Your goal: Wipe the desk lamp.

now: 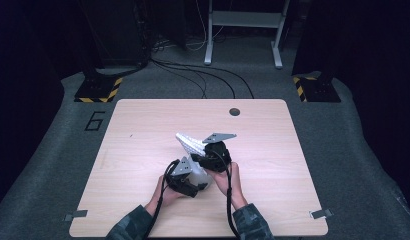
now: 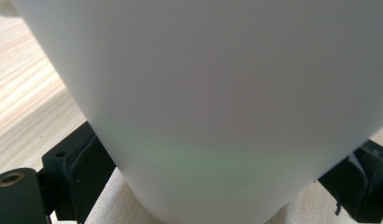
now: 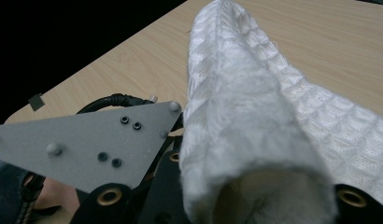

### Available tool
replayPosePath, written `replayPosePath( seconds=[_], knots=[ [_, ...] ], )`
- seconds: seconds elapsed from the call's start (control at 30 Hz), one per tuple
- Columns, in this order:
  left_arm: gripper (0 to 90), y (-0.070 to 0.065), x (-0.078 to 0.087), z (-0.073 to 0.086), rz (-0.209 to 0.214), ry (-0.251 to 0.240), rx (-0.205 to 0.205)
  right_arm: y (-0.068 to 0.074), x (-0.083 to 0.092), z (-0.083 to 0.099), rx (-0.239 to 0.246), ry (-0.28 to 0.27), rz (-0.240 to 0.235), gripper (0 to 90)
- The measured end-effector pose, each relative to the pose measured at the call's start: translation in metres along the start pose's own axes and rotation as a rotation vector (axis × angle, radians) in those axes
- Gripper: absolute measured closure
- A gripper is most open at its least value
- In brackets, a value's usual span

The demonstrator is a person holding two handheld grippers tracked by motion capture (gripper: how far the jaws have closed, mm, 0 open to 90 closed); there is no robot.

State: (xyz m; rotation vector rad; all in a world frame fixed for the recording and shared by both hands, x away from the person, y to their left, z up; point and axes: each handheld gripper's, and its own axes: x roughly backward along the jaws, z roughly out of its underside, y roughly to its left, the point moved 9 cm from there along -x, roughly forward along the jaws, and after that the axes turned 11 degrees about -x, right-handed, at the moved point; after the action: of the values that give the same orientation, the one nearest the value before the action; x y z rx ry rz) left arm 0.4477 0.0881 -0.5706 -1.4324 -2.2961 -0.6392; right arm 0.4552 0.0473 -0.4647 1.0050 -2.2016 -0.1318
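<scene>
In the high view both hand-held grippers meet at the middle of the wooden table point(image 1: 143, 125). My left gripper point(image 1: 197, 183) is shut on a smooth white container point(image 1: 200, 176). In the left gripper view that container point(image 2: 217, 93) is wedged between the two black pads point(image 2: 89, 163), just over the tabletop. My right gripper point(image 1: 198, 156) is shut on a white waffle-weave cloth point(image 1: 189, 143) that sticks up and to the left above the container. In the right gripper view the rolled cloth point(image 3: 236, 116) rises out of the right gripper point(image 3: 231, 205), beside the left gripper's grey plate point(image 3: 87, 142).
A round cable hole point(image 1: 234, 111) sits near the table's far edge. Small grey tabs point(image 1: 74, 216) mark the near corners. Beyond the table are floor cables point(image 1: 203, 75), a white frame stand point(image 1: 243, 30) and two hazard-striped bases point(image 1: 98, 90).
</scene>
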Motion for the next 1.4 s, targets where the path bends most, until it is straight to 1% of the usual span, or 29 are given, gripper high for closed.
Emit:
replayPosePath(
  seconds=[0.1,0.2,0.33,0.4,0.47,0.5,0.53,0.6,0.7,0.73,0.77,0.83,0.87,0.9,0.97,1.03,1.07,1.1,1.17,1.27,1.37,1.4],
  knots=[
    [7.7,0.000,0.000,0.000,0.004,0.000,0.003,0.000,0.003,0.003,-0.005,-0.005,-0.009,85.2],
    [7.7,0.000,0.000,0.000,0.005,-0.001,0.005,-0.002,0.004,0.004,-0.020,-0.013,-0.029,85.2],
    [7.7,0.000,0.000,0.000,0.005,-0.001,0.006,-0.003,0.005,0.004,-0.013,-0.005,-0.015,85.2],
    [7.7,0.000,0.000,0.000,0.005,-0.001,0.005,-0.005,0.007,0.005,-0.015,-0.008,-0.016,85.2],
    [7.7,-0.001,0.000,0.000,0.006,-0.001,0.006,-0.006,0.009,0.007,-0.028,-0.010,-0.013,85.2],
    [7.7,-0.001,0.000,0.000,0.006,-0.001,0.006,-0.008,0.009,0.007,-0.021,-0.015,-0.015,85.2],
    [7.7,-0.001,0.000,0.000,0.006,-0.001,0.006,-0.008,0.010,0.007,-0.026,-0.014,-0.014,85.2],
    [7.7,0.000,0.000,0.000,0.004,-0.001,0.007,-0.009,0.010,0.007,-0.019,-0.010,-0.008,85.2],
    [7.7,-0.001,0.000,0.000,0.003,-0.002,0.016,-0.010,0.009,0.004,-0.009,-0.003,0.001,85.2],
    [7.7,0.000,0.000,0.000,0.002,-0.002,0.018,-0.010,0.009,0.004,-0.017,-0.001,0.009,85.2],
    [7.7,0.000,0.000,0.000,0.001,-0.002,0.018,-0.011,0.008,0.002,0.000,-0.004,0.011,85.2],
    [7.7,-0.001,-0.001,0.000,0.003,-0.001,0.021,-0.011,0.007,0.000,-0.003,-0.003,0.017,85.2],
    [7.7,-0.001,-0.001,0.000,0.002,-0.001,0.020,-0.011,0.006,-0.001,-0.013,-0.003,0.021,85.1],
    [7.7,-0.001,0.000,0.000,0.003,0.000,0.020,-0.012,0.005,-0.002,-0.005,-0.006,0.020,85.1],
    [7.7,-0.001,-0.001,0.000,0.002,-0.001,0.021,-0.013,0.005,-0.004,-0.011,-0.001,0.028,85.1],
    [7.7,-0.001,-0.001,0.000,0.002,-0.001,0.020,-0.014,0.005,-0.004,-0.017,0.001,0.022,85.2],
    [7.7,-0.001,-0.001,0.000,0.003,0.000,0.019,-0.015,0.005,-0.004,-0.013,-0.003,0.021,85.2],
    [7.7,-0.001,-0.001,0.000,0.003,0.000,0.018,-0.014,0.005,-0.004,-0.017,-0.002,0.025,85.2],
    [7.7,-0.001,-0.001,0.000,0.003,0.000,0.018,-0.014,0.005,-0.004,-0.009,0.000,0.026,85.2],
    [7.7,-0.001,-0.001,0.000,0.004,0.000,0.018,-0.015,0.005,-0.004,-0.020,0.000,0.018,85.2],
    [7.7,-0.001,0.000,0.000,0.003,0.000,0.017,-0.014,0.005,-0.004,-0.019,0.003,0.031,85.2],
    [7.7,-0.001,-0.001,0.000,0.003,0.000,0.017,-0.014,0.005,-0.004,-0.011,-0.002,0.036,85.1]
  ],
)
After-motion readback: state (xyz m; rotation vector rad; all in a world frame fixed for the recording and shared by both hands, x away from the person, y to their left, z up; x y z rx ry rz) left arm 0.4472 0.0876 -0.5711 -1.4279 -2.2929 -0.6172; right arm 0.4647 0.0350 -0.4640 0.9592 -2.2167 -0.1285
